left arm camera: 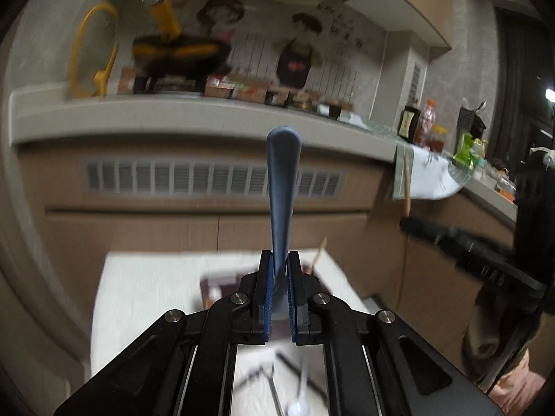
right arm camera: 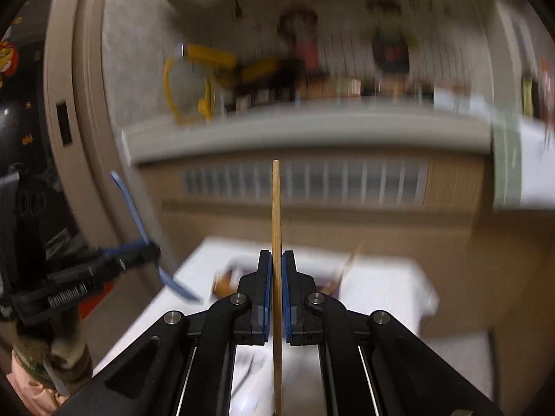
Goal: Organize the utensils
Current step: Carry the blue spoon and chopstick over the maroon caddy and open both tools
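Left wrist: your left gripper clamps the blue handle; right gripper pinches a chopstick, both upright for sorting.

Both wrist views face the counter closely.

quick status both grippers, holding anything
left gripper: shut on a blue utensil handle
right gripper: shut on a thin wooden stick

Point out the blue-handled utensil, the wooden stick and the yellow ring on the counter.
blue-handled utensil (left arm camera: 282,187): left wrist view, mid handle.
wooden stick (right arm camera: 276,208): right wrist view, upper shaft.
yellow ring (left arm camera: 77,45): left wrist view, left rim.
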